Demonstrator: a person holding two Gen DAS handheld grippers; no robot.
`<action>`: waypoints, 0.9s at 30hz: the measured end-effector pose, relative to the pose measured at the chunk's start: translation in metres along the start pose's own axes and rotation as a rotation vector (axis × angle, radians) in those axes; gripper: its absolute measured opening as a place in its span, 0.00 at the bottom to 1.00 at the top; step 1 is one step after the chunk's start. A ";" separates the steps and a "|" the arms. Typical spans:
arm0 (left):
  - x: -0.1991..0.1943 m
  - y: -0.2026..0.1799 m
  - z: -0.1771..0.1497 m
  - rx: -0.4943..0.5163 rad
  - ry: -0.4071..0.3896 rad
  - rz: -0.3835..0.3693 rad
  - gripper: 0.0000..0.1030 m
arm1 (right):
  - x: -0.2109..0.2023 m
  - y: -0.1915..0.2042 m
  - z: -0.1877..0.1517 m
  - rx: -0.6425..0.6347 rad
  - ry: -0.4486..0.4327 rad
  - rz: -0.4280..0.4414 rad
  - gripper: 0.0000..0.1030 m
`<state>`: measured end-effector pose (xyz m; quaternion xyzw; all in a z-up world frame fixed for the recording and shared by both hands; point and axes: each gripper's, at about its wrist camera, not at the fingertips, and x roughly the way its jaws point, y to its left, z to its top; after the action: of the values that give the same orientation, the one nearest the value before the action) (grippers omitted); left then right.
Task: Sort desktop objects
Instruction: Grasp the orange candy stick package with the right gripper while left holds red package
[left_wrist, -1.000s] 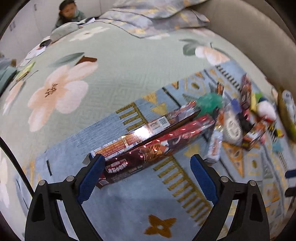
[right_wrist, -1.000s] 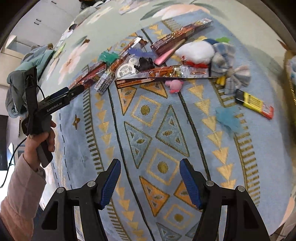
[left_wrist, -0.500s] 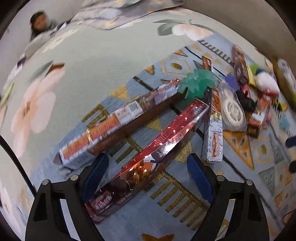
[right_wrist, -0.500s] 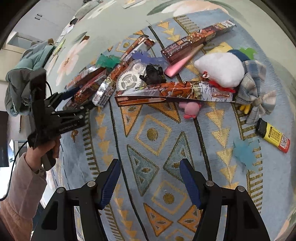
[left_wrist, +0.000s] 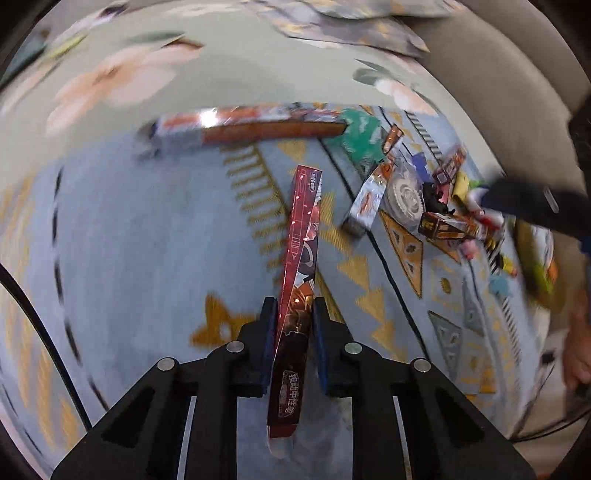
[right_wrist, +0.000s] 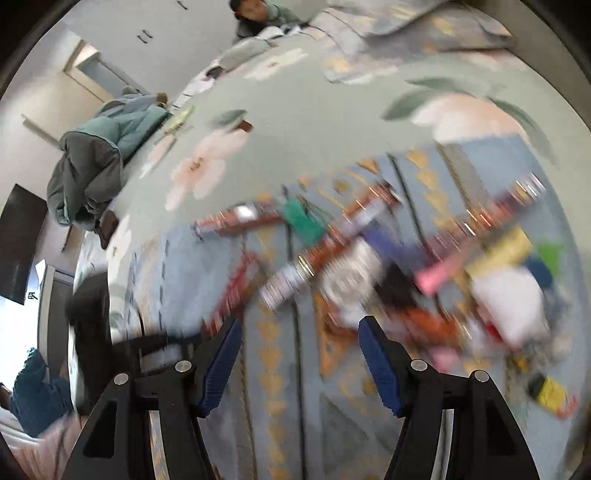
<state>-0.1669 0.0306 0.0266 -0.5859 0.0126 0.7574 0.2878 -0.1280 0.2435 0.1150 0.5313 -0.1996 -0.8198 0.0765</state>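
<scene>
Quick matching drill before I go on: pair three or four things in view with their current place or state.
Things:
1. long dark-red foil box
2. long orange and silver box
3. left gripper
4. right gripper

States:
A. open, nothing between the jaws
B. lying at the far edge of the blue patterned mat
C. clamped near one end
D. jaws just closed on a box

Pairs: 1-C, 2-B, 3-D, 4-A

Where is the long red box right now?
In the left wrist view, the long red box sits clamped between the left gripper fingers, its far end over the blue rug.
</scene>
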 end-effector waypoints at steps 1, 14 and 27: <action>-0.002 0.001 -0.007 -0.022 -0.002 0.001 0.15 | 0.008 0.011 0.012 -0.043 -0.010 0.010 0.63; 0.011 -0.014 0.003 -0.014 -0.042 0.056 0.27 | 0.153 0.087 0.083 -0.730 0.270 -0.085 0.63; 0.009 -0.015 -0.007 -0.040 -0.140 0.106 0.13 | 0.086 0.081 0.119 -0.472 0.037 0.122 0.17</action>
<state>-0.1555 0.0440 0.0211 -0.5357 0.0084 0.8107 0.2361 -0.2785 0.1702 0.1181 0.5004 -0.0327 -0.8277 0.2517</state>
